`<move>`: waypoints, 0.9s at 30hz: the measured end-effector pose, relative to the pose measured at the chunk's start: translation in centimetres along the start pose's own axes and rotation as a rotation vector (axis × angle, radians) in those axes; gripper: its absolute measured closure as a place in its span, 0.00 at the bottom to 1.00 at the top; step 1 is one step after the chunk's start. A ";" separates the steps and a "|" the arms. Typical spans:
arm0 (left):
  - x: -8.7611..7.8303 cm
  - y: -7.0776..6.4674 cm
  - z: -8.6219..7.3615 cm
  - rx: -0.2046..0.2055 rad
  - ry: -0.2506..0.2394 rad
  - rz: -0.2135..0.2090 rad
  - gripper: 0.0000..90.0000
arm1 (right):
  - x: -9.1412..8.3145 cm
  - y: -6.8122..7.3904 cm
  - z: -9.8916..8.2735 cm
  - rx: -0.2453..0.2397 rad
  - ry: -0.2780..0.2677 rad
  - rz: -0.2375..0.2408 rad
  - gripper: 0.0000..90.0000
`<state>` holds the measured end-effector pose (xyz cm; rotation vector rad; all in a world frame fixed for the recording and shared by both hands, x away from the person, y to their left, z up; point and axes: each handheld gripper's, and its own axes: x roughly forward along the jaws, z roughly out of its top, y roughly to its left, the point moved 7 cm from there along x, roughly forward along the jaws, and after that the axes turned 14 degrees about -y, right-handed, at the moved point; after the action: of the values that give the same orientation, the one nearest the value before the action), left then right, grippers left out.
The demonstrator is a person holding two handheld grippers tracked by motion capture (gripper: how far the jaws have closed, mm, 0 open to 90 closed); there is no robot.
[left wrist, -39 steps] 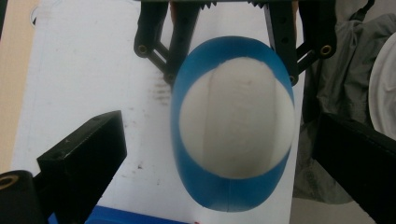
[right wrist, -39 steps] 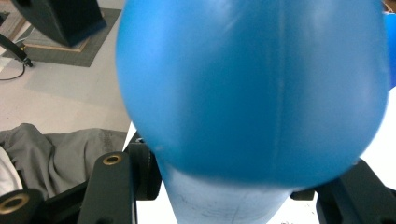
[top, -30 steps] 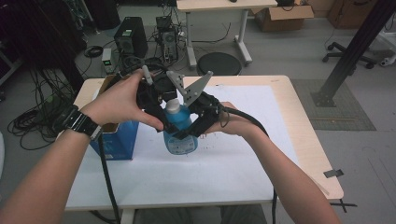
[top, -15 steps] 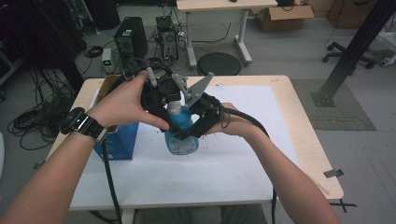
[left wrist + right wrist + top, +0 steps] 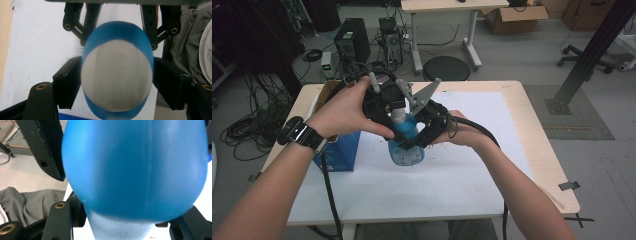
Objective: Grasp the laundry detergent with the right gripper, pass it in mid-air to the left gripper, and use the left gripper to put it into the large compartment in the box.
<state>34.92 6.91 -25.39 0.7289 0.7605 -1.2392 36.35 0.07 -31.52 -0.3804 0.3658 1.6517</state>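
Over the desk (image 5: 462,190), I have my left tool (image 5: 384,107) clamped on the blue bottle's (image 5: 407,145) white cap (image 5: 116,75), right tool (image 5: 427,132) clamping its body; twisting carelessly could spill it.

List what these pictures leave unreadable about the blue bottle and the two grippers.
- High view: the blue bottle has its neck and upper body hidden by both hands and grippers.
- Left gripper view: the white cap is blurred by closeness; any marking is unreadable.
- Right gripper view: the bottle hides the jaw tips, so contact is unclear.
- High view: the blue box is partly covered by the left hand.
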 end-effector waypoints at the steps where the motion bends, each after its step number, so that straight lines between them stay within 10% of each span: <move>1: 0.0 0.0 0.0 0.002 0.001 -0.001 0.32 | 0.0 0.0 0.0 -0.001 0.001 0.001 0.48; 27: 0.0 0.1 -0.1 0.010 0.002 0.016 0.41 | 0.1 0.0 0.0 -0.003 -0.003 0.002 0.48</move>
<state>35.02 7.01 -25.41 0.7435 0.7493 -1.2285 36.36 0.20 -31.58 -0.3798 0.3614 1.6543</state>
